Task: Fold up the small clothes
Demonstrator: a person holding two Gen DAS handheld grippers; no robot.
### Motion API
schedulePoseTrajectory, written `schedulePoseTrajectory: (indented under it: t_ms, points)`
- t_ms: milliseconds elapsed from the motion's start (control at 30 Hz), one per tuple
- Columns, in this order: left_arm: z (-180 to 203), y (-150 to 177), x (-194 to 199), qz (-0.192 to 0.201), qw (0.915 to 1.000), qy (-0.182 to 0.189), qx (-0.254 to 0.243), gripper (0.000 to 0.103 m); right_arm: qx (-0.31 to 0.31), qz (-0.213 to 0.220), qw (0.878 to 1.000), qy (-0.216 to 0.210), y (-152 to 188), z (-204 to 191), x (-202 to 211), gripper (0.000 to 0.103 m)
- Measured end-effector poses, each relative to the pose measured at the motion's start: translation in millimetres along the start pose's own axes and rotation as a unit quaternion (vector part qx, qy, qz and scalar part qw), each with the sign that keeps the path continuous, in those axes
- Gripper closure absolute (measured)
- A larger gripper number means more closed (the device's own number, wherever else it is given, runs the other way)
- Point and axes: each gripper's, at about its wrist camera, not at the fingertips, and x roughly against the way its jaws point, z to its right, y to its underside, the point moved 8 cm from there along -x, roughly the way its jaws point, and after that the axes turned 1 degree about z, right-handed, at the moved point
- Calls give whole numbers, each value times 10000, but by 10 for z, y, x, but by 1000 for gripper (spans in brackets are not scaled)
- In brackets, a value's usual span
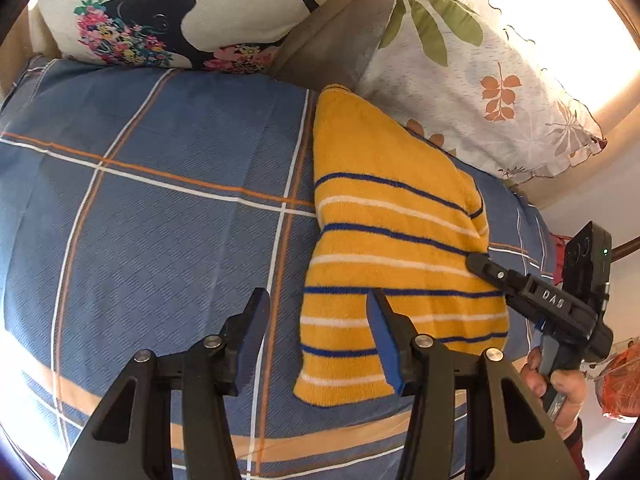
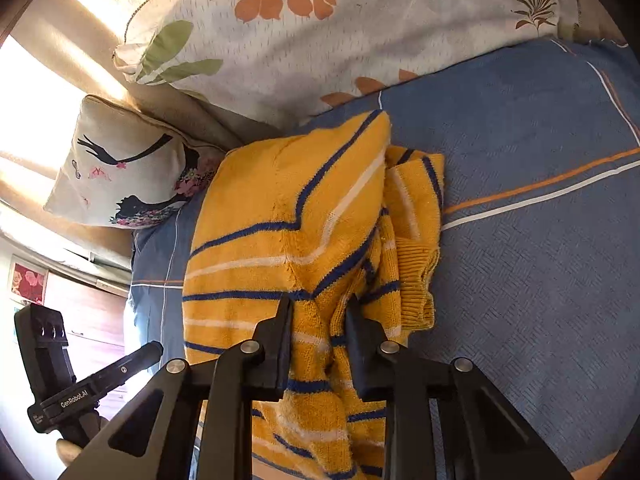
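A yellow sweater (image 1: 384,216) with blue and white stripes lies partly folded on the blue plaid bedspread (image 1: 160,208). My left gripper (image 1: 318,320) hovers open over the sweater's left edge, with nothing between its blue pads. My right gripper (image 2: 320,316) is shut on a bunched fold of the yellow sweater (image 2: 288,208), and the cloth ridges up between its fingers. A ribbed cuff or hem (image 2: 416,276) lies crumpled just to the right of that grip. In the left wrist view my right gripper (image 1: 486,266) meets the sweater's right edge, held by a hand (image 1: 560,384).
A leaf-print pillow (image 1: 480,92) lies right behind the sweater, and a cushion with a black figure and flowers (image 1: 160,20) sits at the bed's far corner. The bedspread (image 2: 540,240) stretches on beyond the sweater. An orange bag (image 1: 624,384) is off the bed's edge.
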Motion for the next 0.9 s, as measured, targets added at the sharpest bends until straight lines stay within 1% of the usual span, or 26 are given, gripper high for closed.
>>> schedulePoseTrajectory:
  t_ms: [100,167,267,300,333,367,400,433,467,500,533,600,633,700,733,767,800,867,900]
  points:
    - [-45,91,74,5,10000,-23,54,53,-56,112,9995,294,17,204,189,83]
    - [-39,157,53,-67,9999,-65,52,52,-180,51,9991,381,35,332,147,84]
    - [-1,252,-41,-209,9997,-130,83,52,-147,32,9987,481,44,347,61,83]
    - [11,278,-60,-241,9995,-159,90,52,-128,47,9985,528,47,350,47,80]
    - [18,307,-58,-250,9995,-172,92,52,-148,37,9984,551,29,353,14,68]
    - [29,322,-50,-243,9995,-184,98,52,-187,9,9980,602,23,382,-9,59]
    - [38,331,-34,-224,9995,-204,89,52,-225,-10,9976,653,19,420,-7,46]
    - [47,338,-13,-188,9995,-243,68,52,-281,-2,9978,597,20,448,26,46]
    - [45,342,11,-138,9995,-297,44,52,-334,86,9982,484,5,432,95,46]
    - [41,345,30,-81,9993,-355,23,52,-308,240,9981,472,-10,411,201,46]
    - [36,352,56,-25,9991,-413,6,52,-200,433,9973,550,-35,373,310,46]
    - [20,376,89,41,9988,-494,16,52,227,810,9933,795,-86,222,515,46]
    - [33,388,82,50,9986,-517,40,52,420,940,9911,845,-92,130,586,46]
    - [44,421,80,44,9985,-534,65,51,739,1033,9894,699,-46,-82,642,46]
    - [58,433,81,47,9985,-548,62,51,875,962,9900,550,12,-182,618,46]
    - [73,445,85,65,9984,-563,52,51,1006,796,9909,406,91,-264,547,46]
    - [99,460,102,97,9982,-583,27,51,1077,640,9915,350,160,-295,459,46]
    - [158,461,136,194,9978,-629,-39,51,1075,265,9926,499,300,-203,225,46]
    - [181,470,172,267,9974,-663,-69,51,1010,-56,9930,614,375,-103,82,47]
